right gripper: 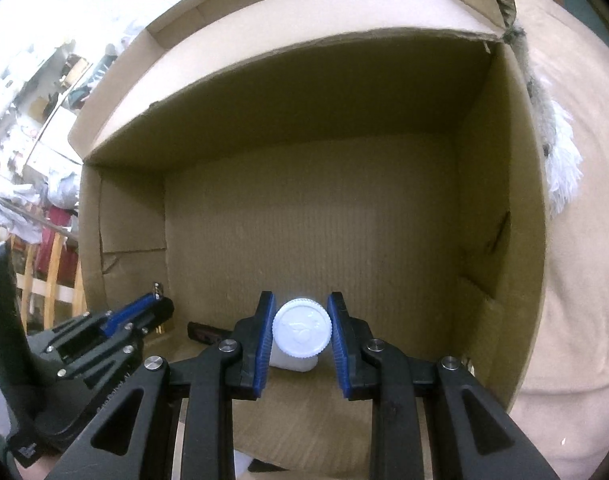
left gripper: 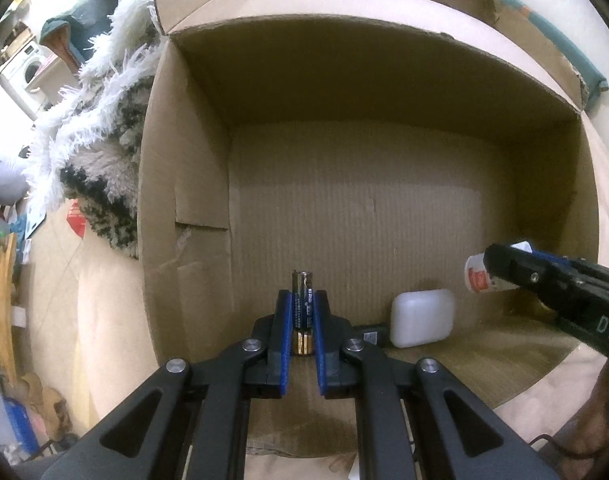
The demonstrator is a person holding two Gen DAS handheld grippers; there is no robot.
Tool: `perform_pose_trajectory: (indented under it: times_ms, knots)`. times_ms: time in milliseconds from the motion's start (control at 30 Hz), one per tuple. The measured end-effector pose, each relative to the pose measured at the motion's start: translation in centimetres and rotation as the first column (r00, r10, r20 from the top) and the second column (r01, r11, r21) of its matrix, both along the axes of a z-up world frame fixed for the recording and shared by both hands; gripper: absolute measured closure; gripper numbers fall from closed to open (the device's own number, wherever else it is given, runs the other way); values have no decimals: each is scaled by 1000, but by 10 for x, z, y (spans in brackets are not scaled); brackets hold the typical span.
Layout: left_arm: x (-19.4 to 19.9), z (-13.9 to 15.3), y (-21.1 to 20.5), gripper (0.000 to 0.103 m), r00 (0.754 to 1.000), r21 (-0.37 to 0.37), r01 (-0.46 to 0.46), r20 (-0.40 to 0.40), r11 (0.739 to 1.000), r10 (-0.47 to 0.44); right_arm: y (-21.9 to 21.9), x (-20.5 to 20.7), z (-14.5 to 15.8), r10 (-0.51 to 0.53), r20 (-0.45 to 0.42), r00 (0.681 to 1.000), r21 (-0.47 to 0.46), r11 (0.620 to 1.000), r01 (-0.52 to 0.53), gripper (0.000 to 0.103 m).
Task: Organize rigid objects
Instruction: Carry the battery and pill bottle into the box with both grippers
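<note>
Left wrist view: I see the left gripper clenched on a dark cylindrical battery, long axis pointing forward into the open brown cardboard box, just above its floor. A white rounded plastic case lies on the box floor beside it.

Right wrist view: my right gripper grasps a white plastic bottle with ribbed round cap, cap facing the camera, over the box floor.

A dark battery stands upright; a white-capped bottle points forward; a white case lies at four o'clock in the cardboard box.
</note>
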State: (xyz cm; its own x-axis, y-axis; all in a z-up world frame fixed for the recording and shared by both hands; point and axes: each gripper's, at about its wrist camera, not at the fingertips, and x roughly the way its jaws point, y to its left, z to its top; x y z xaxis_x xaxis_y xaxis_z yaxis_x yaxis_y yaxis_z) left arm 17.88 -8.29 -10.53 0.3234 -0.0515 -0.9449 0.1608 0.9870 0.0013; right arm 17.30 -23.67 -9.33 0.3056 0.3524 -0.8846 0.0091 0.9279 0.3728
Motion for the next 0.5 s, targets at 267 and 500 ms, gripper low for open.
perform_pose_trajectory:
  times_ms: [267, 500]
  knots:
    - [1, -2, 1, 94, 1000, 11, -2, 5, 1000, 2, -12, -3, 6, -23, 24, 999, 50, 999, 22, 54]
    - [-5, 8, -6, 57, 999, 18, 14, 30, 1000, -15, -21, -4, 18, -57, 71, 996, 92, 994, 50, 24]
